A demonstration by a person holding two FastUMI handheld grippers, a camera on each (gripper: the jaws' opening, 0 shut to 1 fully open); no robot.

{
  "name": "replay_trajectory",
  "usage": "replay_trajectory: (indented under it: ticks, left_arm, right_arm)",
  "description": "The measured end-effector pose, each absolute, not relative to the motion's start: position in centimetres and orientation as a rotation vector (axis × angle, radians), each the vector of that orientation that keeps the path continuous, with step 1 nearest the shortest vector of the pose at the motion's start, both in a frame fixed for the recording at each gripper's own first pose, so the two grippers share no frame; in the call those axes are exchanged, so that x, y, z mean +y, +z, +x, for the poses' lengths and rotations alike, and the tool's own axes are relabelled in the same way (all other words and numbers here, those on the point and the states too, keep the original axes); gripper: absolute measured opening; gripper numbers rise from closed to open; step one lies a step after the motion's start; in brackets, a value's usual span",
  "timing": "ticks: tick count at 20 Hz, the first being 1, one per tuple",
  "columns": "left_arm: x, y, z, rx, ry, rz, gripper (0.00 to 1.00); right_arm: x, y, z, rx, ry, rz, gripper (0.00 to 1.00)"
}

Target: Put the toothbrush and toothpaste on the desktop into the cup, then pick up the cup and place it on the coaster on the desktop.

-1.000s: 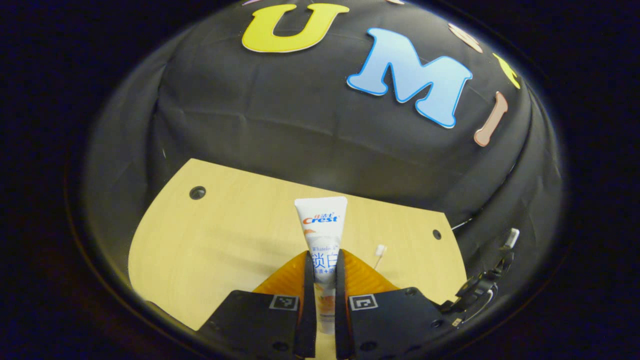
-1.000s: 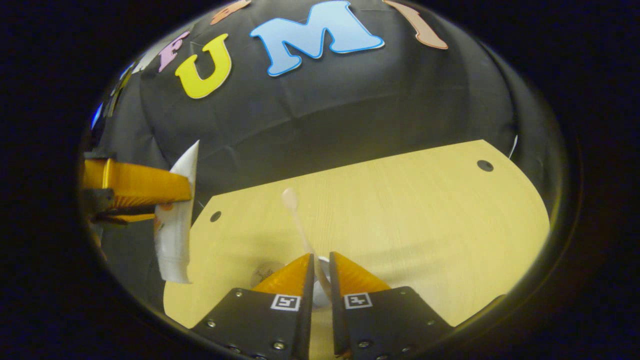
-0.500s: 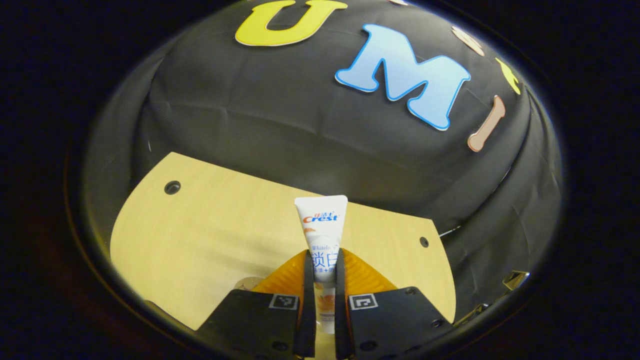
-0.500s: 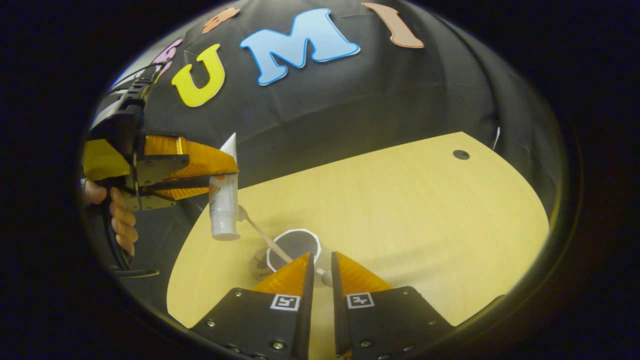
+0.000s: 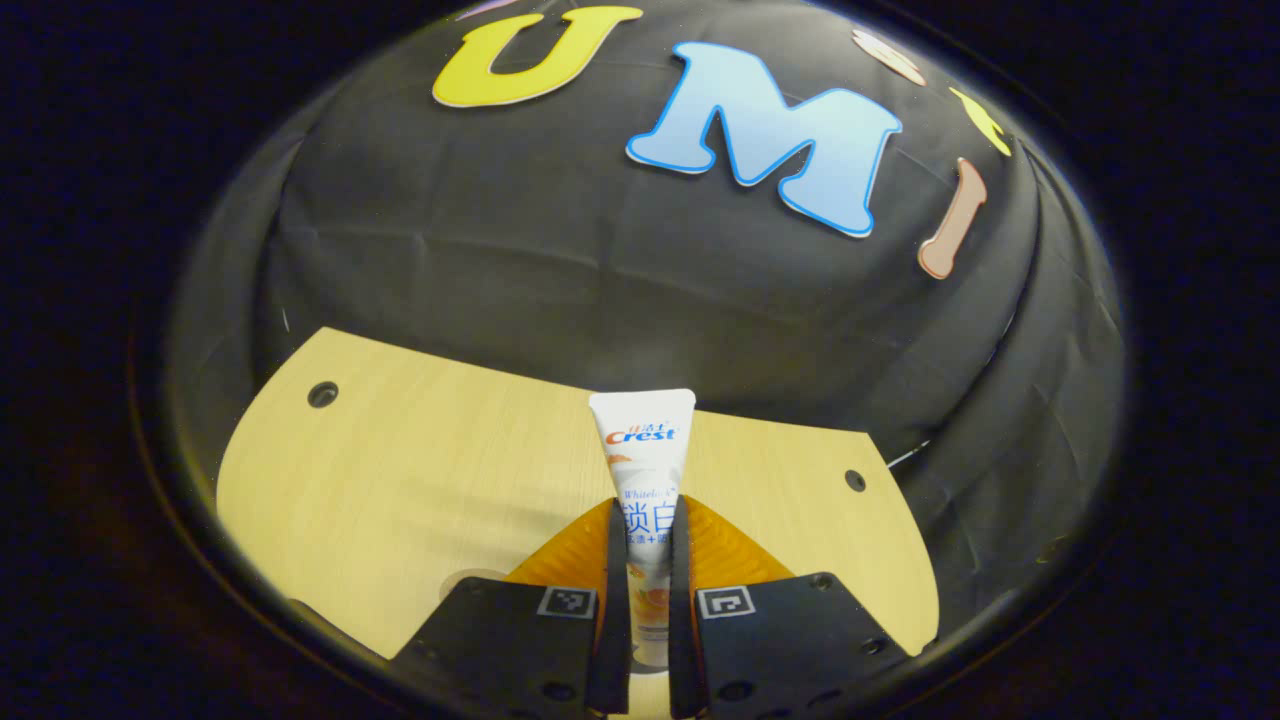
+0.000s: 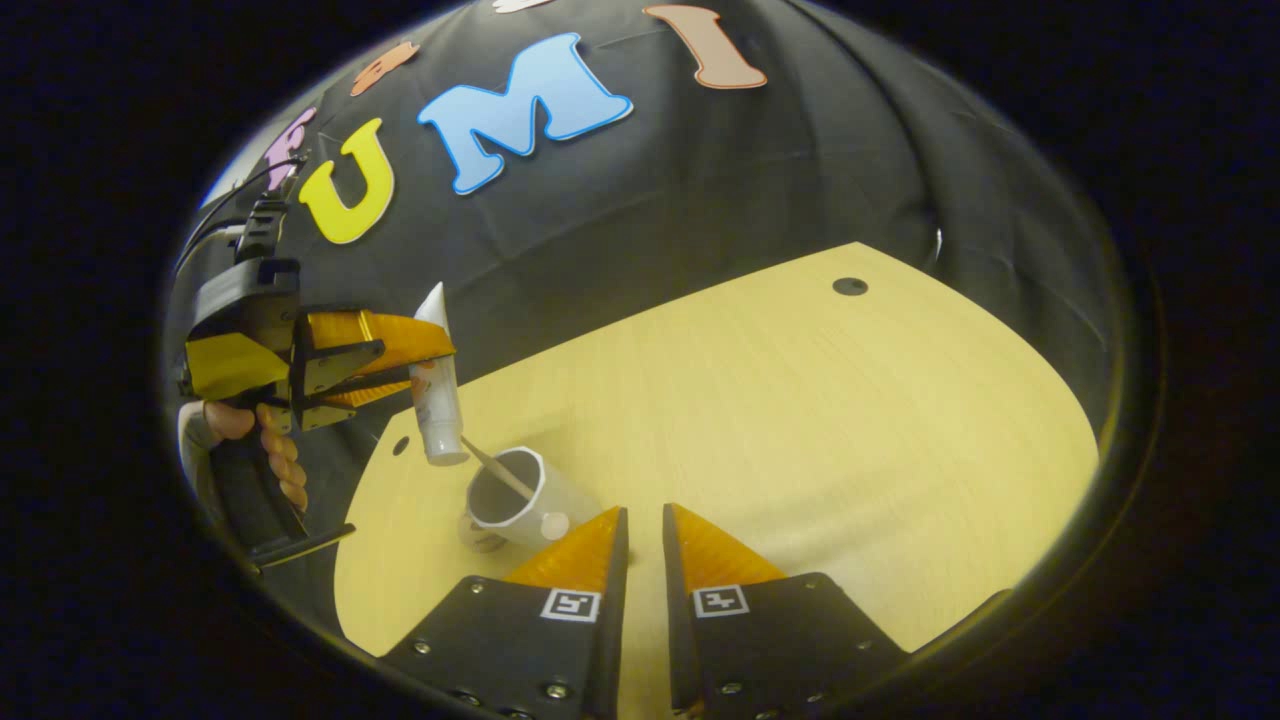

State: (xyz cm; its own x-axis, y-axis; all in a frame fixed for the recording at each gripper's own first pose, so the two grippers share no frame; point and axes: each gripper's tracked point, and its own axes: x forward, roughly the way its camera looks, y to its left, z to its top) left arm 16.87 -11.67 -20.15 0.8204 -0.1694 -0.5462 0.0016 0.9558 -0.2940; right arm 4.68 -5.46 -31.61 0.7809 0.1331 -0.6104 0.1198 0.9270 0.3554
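The toothbrush (image 6: pixel 487 470) was already in the cup (image 6: pixel 520 500), which stood on the desk (image 6: pixel 800 430). The left gripper (image 5: pixel 640 560) squeezed the toothpaste (image 5: pixel 640 470) tight, just above the cup, not yet in. The right gripper (image 6: pixel 640 545) was nearly closed, holding nothing; the cup's move to the coaster was left.

A recording booth: black cloth wall (image 5: pixel 560 270) behind a light wooden desktop (image 6: pixel 800 420).
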Motion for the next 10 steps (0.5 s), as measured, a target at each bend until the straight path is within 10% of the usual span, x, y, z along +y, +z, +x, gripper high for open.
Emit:
replay_trajectory:
  ticks: [10]
  left_arm:
    - [-13.8,-21.1,14.8,0.417,-0.096,-0.149,0.23]
  right_arm:
    - [-8.2,-32.5,3.3,0.688,-0.035,0.399,0.19]
